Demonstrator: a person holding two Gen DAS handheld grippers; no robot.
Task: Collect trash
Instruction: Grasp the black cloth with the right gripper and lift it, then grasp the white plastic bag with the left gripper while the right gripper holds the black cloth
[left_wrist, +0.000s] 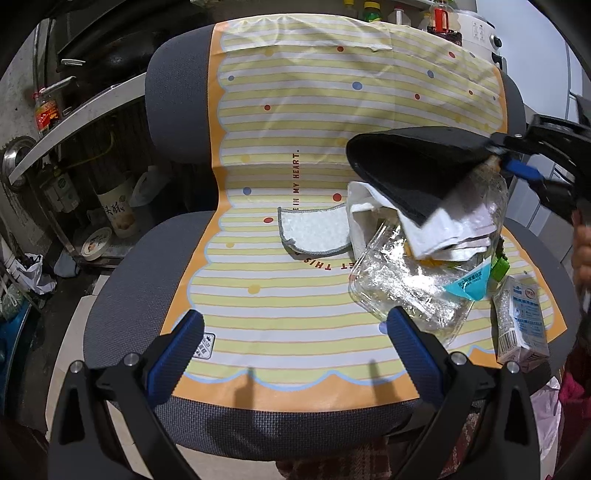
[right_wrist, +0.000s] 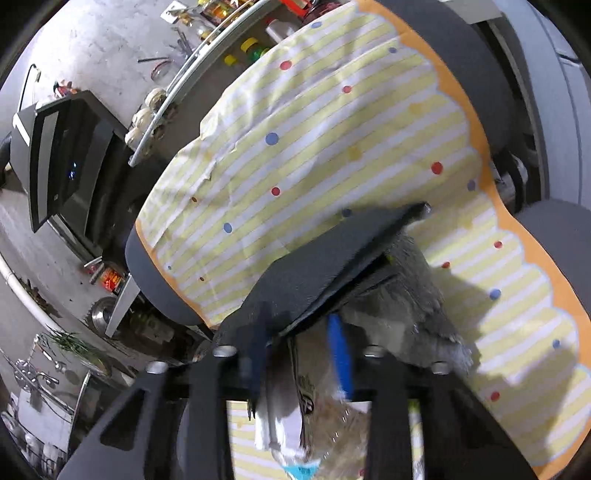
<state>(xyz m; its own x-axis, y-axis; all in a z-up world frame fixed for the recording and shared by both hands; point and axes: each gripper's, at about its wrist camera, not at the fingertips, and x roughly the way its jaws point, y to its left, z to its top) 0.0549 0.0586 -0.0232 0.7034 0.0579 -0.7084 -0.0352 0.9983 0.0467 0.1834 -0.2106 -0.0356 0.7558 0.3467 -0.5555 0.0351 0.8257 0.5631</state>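
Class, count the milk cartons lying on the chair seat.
1. The milk carton lies at the seat's right edge, beside the clear plastic container. Others may be hidden under the pile.

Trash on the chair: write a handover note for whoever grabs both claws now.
Left claw: open, empty, low over the front of the striped mat on the chair.
Right claw: shut on the black dustpan, held up over the pile.
Pile at the mat's right side: clear plastic container, white tissues on top of it, small drink carton beside it.
White cloth pad lies flat mid-seat, apart from the pile.
Done: dustpan is in hand.
Left: nothing looks collected yet; container, tissues and carton all remain. No bin shows in either view.
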